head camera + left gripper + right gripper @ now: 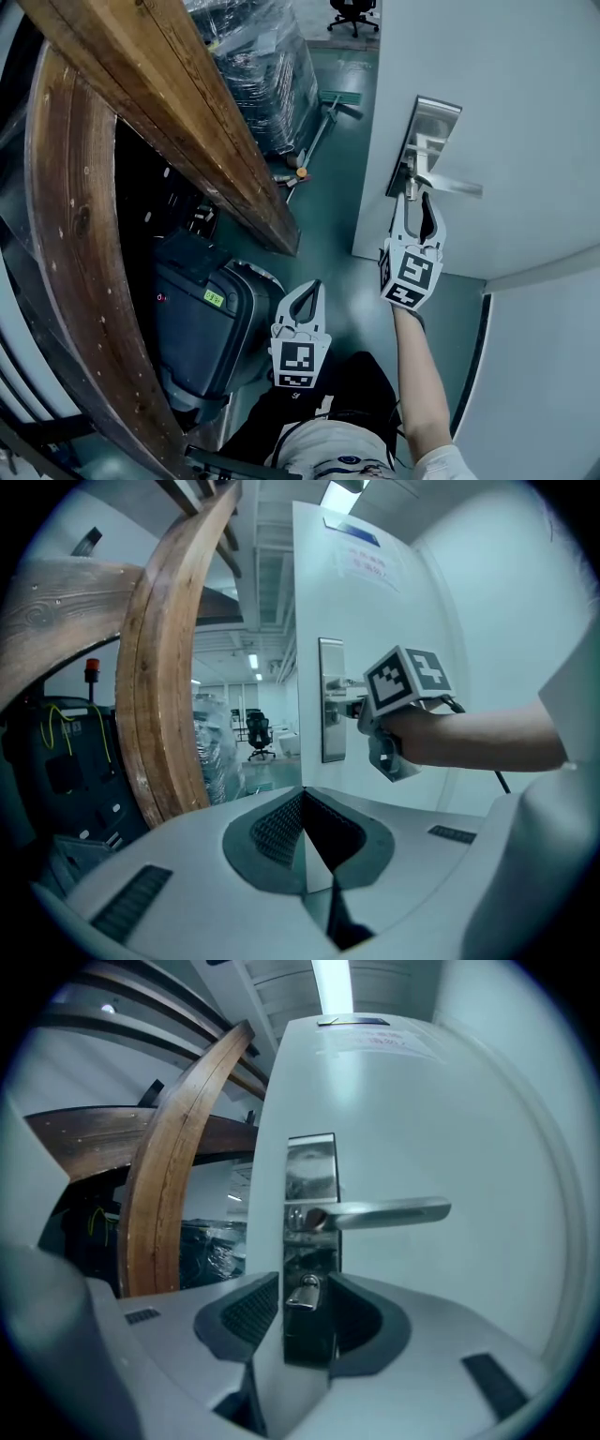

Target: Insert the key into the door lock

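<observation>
Head view, far left: curved wooden beam (70,234), dark case (202,323) on the floor beside it. Next along, left hand-held gripper (315,284), held low and well apart from the door (506,103), jaws pressed together on nothing. Further right, right hand-held gripper (416,199) up against the lock plate (427,127) near the door's left edge, just under the handle (450,185). From the right gripper view: jaws spread wide, key (302,1294) between them, head seemingly clear of both pads, shank apparently already seated in the keyhole below the handle. Probably the letting-go stage. To finish cleanly: draw straight back along the key's line, avoid brushing the head sideways, keep clear of the handle above. Check for full seating before leaving; if proud of the plate, re-clamp squarely and push level, without twisting.
</observation>
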Tool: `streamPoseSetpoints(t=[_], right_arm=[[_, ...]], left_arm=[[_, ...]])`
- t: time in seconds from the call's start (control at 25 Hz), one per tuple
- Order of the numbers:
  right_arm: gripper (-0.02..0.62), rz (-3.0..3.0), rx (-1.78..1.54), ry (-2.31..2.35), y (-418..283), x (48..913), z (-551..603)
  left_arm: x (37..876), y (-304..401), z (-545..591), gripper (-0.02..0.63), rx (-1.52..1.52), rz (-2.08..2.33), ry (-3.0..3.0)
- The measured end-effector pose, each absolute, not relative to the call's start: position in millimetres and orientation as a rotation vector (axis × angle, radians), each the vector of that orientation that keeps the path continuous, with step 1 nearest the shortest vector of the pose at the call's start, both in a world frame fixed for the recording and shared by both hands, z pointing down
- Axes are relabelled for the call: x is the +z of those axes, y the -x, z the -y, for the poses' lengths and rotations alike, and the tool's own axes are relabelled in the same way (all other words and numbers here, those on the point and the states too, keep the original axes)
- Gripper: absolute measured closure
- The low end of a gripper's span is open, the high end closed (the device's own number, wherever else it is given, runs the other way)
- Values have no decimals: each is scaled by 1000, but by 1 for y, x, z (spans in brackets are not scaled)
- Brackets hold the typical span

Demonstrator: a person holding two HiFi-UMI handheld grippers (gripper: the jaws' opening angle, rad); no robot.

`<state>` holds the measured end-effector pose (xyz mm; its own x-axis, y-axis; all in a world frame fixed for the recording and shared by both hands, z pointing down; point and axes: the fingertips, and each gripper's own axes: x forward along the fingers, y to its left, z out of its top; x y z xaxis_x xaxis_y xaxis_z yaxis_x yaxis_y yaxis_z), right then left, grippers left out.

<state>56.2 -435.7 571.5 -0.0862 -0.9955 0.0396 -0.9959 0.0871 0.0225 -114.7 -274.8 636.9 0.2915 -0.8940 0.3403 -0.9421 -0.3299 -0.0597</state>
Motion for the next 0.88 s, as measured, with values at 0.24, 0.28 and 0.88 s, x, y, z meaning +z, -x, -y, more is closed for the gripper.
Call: streamPoseSetpoints(t=[0.24, 0.28, 0.88], right_arm=[[451, 2292, 104, -1967, -57, 537, 355], [451, 2289, 115, -1943, -57, 526, 340], [556, 2318, 46, -1915, -103, 365, 190]], left_arm=[[567, 95, 268, 603, 429, 1683, -2403], [552, 90, 266, 603, 416, 1676, -2406], [350, 41, 230, 603, 136, 1706, -2571]])
